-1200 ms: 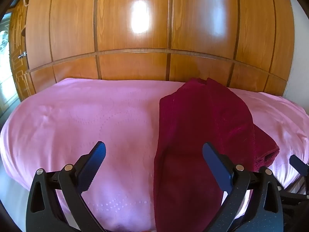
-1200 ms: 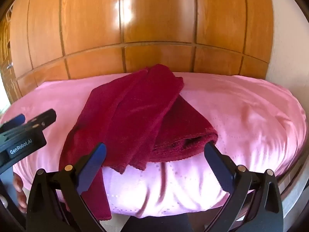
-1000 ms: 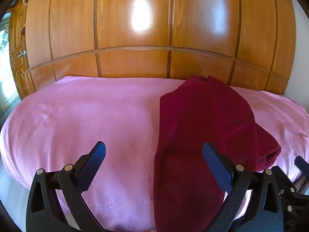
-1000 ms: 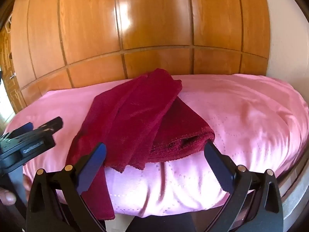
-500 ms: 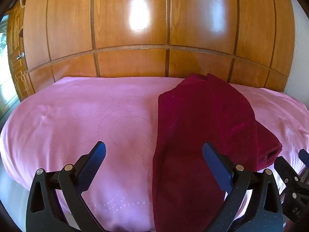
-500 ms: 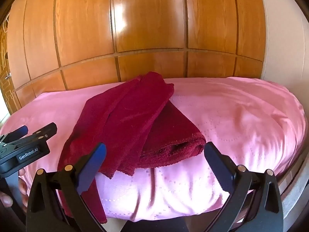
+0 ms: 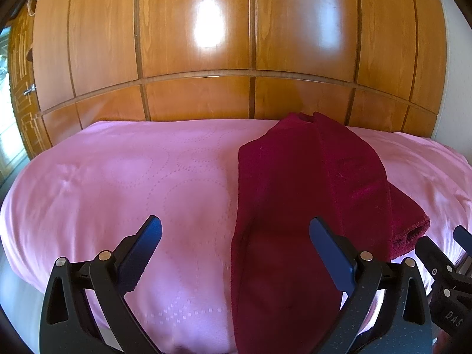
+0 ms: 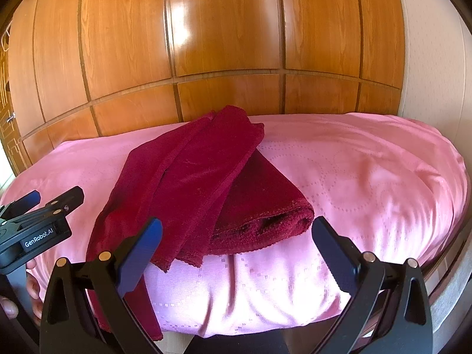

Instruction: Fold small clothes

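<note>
A dark red cloth [image 7: 298,206] lies loosely folded on the pink bedspread [image 7: 147,183], one end hanging over the near edge. In the right wrist view the cloth [image 8: 194,183] shows a rolled fold at its right side. My left gripper [image 7: 234,236] is open and empty, just short of the bed edge, with the cloth's hanging end between its fingers. My right gripper [image 8: 236,236] is open and empty in front of the cloth's near fold. The left gripper also shows in the right wrist view [image 8: 38,206], at the far left.
A wooden panelled wardrobe [image 7: 236,59] stands right behind the bed. A white wall [image 8: 436,59] is at the right. The bed's wooden frame edge [image 8: 451,253] shows at the lower right. Bare pink bedspread [image 8: 368,177] lies right of the cloth.
Both grippers have drifted slightly; the right one moved a little nearer the cloth's fold. The cloth has not moved. Both stay open.
</note>
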